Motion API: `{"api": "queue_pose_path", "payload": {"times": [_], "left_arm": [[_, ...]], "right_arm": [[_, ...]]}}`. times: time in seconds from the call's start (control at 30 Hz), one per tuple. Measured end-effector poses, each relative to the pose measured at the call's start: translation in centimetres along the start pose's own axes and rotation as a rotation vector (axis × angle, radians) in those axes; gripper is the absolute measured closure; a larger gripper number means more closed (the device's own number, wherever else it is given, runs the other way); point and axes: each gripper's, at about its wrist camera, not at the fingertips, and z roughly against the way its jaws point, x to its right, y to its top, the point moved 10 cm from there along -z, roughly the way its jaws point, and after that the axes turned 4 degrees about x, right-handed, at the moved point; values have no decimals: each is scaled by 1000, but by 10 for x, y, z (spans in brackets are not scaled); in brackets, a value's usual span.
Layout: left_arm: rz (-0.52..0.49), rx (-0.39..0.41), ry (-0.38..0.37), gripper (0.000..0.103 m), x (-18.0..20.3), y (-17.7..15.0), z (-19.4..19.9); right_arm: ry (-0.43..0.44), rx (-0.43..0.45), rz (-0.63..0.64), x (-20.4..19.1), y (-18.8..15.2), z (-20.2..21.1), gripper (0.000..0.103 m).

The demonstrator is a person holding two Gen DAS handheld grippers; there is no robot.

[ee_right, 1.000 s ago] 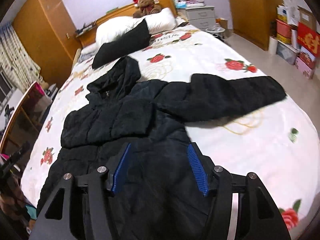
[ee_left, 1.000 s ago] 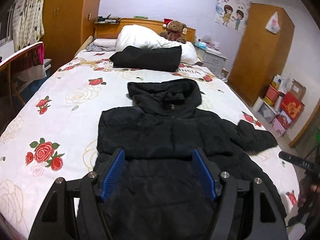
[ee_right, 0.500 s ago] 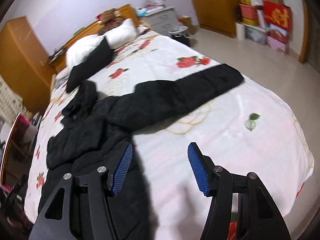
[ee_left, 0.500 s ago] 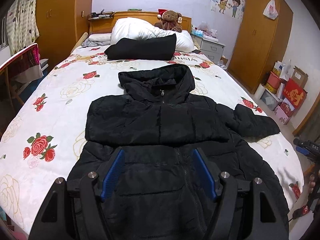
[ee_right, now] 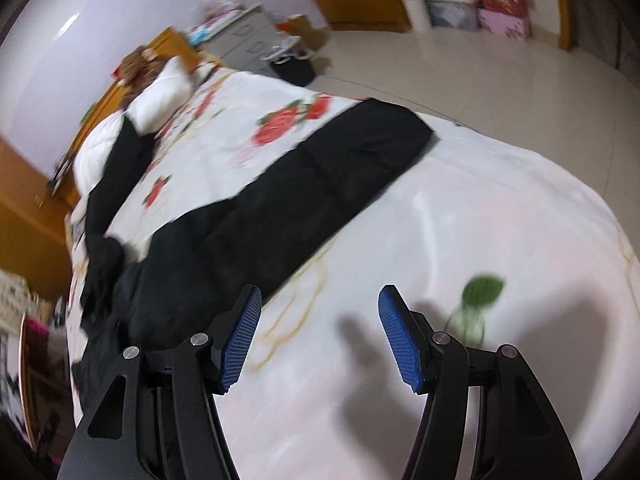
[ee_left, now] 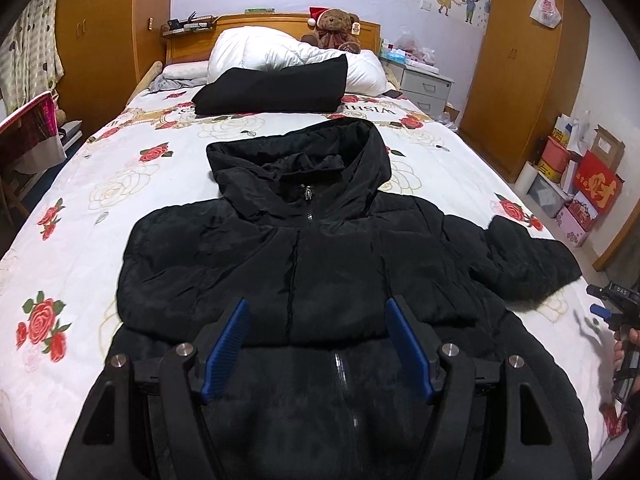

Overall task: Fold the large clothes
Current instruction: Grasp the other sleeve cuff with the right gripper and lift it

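A large black hooded puffer jacket (ee_left: 320, 264) lies front up on the bed, zipped, hood toward the headboard. Its left sleeve is folded across the chest; its right sleeve (ee_right: 304, 184) stretches out to the bed's right side. My left gripper (ee_left: 318, 312) is open and empty, hovering over the jacket's lower front. My right gripper (ee_right: 320, 300) is open and empty above bare bedspread, just short of the outstretched sleeve. It also shows at the right edge of the left wrist view (ee_left: 612, 300).
The bedspread (ee_left: 100, 184) is white with red roses. A folded black garment (ee_left: 276, 88), white pillows (ee_left: 272, 50) and a teddy bear (ee_left: 334, 28) lie by the headboard. A nightstand (ee_left: 424, 84), wardrobe (ee_left: 516, 64) and boxes (ee_left: 580, 188) stand right of the bed.
My right gripper has swung right, off the jacket body and toward the outstretched sleeve. My left gripper has drawn back and risen slightly, still open over the jacket.
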Motion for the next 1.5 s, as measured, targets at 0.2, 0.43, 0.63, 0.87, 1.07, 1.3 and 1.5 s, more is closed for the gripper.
{"api": "queue_pose_path", "payload": {"times": [0.2,0.43,0.63,0.87,1.07,1.3,1.5], "left_arm": [[-1,-17,9,31,0,-1,-29],[-11,-46,16,31,1,-10,-49],[2,-63,36,31,-10,-13,-52],[21,-39,59,31,-26,-4,-31],[59,-9,52,31,-38,7,-3],[67,43,35,31,-47,21,36],[99,84,36,31,-67,27,63]], "right_arm": [[7,13,-131,38,30,-52,41],[-13,69,-142,42,63,-78,38],[-76,71,-139,41,73,-80,96],[10,170,-40,-11,92,-7,99],[160,234,88,-101,102,61,99],[345,234,305,-233,57,119,99],[421,169,432,-312,-3,121,99]]}}
